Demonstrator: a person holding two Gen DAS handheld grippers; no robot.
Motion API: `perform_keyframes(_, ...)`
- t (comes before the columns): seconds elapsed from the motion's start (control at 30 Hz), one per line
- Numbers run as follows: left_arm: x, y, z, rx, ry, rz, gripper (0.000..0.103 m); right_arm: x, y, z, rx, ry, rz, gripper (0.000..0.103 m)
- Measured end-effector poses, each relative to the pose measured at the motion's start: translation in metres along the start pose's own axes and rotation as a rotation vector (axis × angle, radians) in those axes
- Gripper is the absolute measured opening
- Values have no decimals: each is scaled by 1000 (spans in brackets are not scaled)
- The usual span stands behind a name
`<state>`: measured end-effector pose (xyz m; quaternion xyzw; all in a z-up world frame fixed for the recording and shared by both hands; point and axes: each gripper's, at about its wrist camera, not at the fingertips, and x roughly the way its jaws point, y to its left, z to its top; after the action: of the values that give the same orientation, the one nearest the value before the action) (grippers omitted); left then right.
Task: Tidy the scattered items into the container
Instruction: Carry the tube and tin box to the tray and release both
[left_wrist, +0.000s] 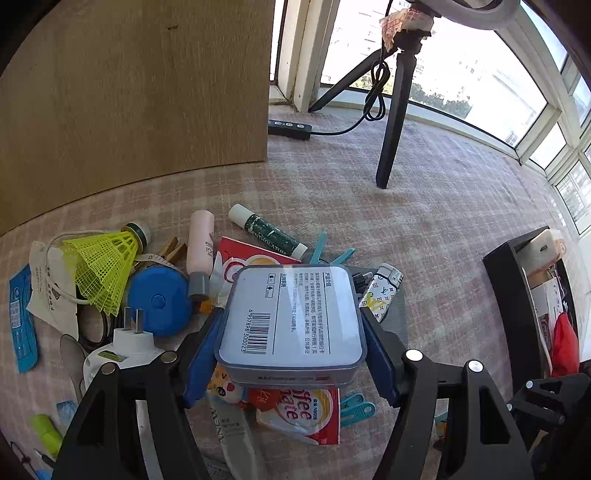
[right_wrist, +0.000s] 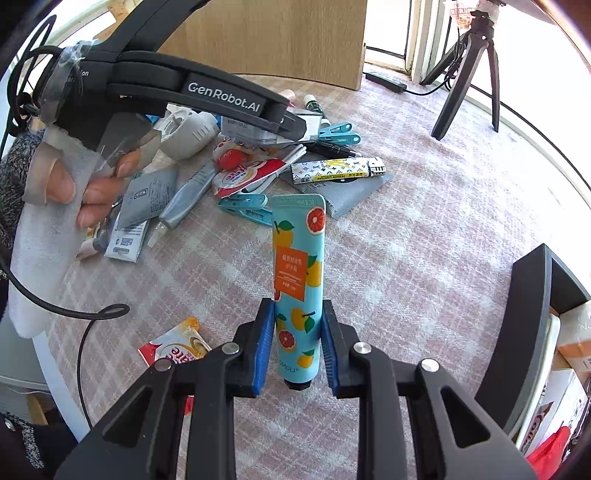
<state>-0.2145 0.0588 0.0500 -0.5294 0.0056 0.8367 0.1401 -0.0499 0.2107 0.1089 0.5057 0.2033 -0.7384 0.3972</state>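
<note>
Sunlit windows and a tripod stand behind a table under a pink checked cloth, with the clutter heaped toward its far left side and the black container at its right edge.

The left gripper has its blue pads pressed on both sides of a square clear-lidded plastic case, label and barcode facing up. Whether the case is lifted or resting on the sachets beneath is hard to tell. The case is wide and smooth-walled, so it could twist or slide out between the pads on the way across.

The right gripper is clamped on the lower part of a blue fruit-printed hand cream tube, cap toward the camera and crimped end pointing away. The soft tube may squash and slip.

Below the case lie a coffee creamer sachet, a patterned lighter and a blue tape measure; a low carry could drag them. The container already holds packets, so a careless drop may land on its rim.
</note>
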Motion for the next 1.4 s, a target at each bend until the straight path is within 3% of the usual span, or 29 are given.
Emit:
perform_keyframes(0.13,-16,4,-4,-34,-29,-21,67,-18,-10,-1,51,-41,1,15)
perform_keyframes(0.33,-38,-6,-5,-12,-78,-25,67,-44,-14,-16,108,-97,-8,13)
perform_keyframes(0.4,-43,-10,-5,-7,-84,-35,68,-33,-48,-7,143,-95,11,13)
perform_keyframes(0.53,-52,-23,-7,15,-98,-46,68,-39,-61,-19,176,-120,2,13)
perform_keyframes(0.77,-69,-48,-7,47,-124,-86,67,-80,-71,-27,219,-190,-29,13)
perform_keyframes(1.03,-95,-116,-4,161,-176,-180,68,-145,-127,-60,358,-281,-154,13)
perform_keyframes(1.4,-89,-251,-6,350,-155,-347,68,-216,-218,-152,619,-304,-379,13)
